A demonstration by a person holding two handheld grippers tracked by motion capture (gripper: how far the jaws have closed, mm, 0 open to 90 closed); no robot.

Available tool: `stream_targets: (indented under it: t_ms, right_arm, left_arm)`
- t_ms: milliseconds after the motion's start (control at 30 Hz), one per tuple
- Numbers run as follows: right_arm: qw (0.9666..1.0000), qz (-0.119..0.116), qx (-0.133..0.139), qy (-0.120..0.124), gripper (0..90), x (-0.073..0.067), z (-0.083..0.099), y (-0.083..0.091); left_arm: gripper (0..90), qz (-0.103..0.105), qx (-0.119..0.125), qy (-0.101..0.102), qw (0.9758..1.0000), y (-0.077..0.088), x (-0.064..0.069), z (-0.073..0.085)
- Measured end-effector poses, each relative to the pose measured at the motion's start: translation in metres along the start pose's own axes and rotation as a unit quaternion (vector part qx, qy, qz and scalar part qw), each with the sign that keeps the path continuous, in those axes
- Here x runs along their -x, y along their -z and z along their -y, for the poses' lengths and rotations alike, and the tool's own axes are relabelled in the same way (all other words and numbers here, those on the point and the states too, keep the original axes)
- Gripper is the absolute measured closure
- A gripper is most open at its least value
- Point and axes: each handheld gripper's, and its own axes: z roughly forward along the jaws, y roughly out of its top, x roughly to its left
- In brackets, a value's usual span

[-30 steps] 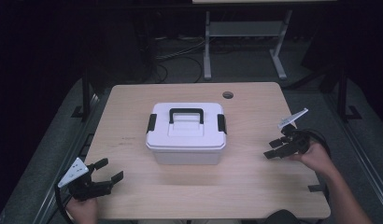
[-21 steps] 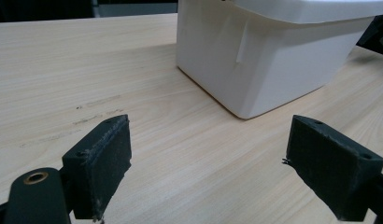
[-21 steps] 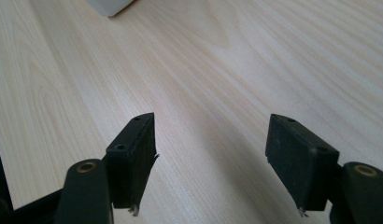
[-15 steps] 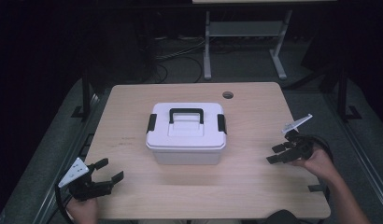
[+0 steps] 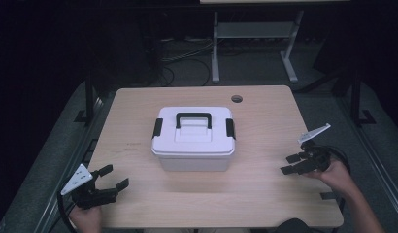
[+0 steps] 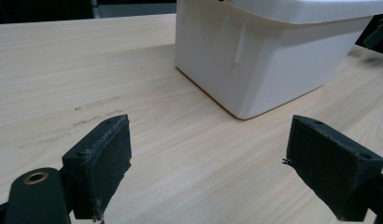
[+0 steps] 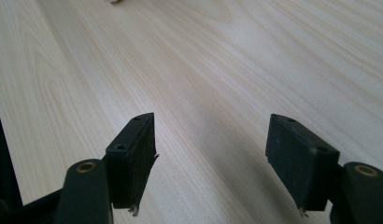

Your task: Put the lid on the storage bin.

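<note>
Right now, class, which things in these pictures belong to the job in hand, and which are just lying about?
Belongs to the job:
- white lidded box with black handle and black side latches, in the middle of the table
- left gripper, open, empty
- right gripper, open, empty

Just there:
- wooden table with its round cable hole
- cables on the floor behind the table
</note>
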Motion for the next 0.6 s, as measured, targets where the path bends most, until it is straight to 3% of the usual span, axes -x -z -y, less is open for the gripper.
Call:
stream_targets:
  t_ms: [600]
  right_arm:
    - [0.9998,-0.006,0.013,-0.014,31.9,-0.003,0.022,0.002]
  left_arm:
    - [13.1,0.000,-0.002,-0.002,1.0000,0.000,0.001,0.000]
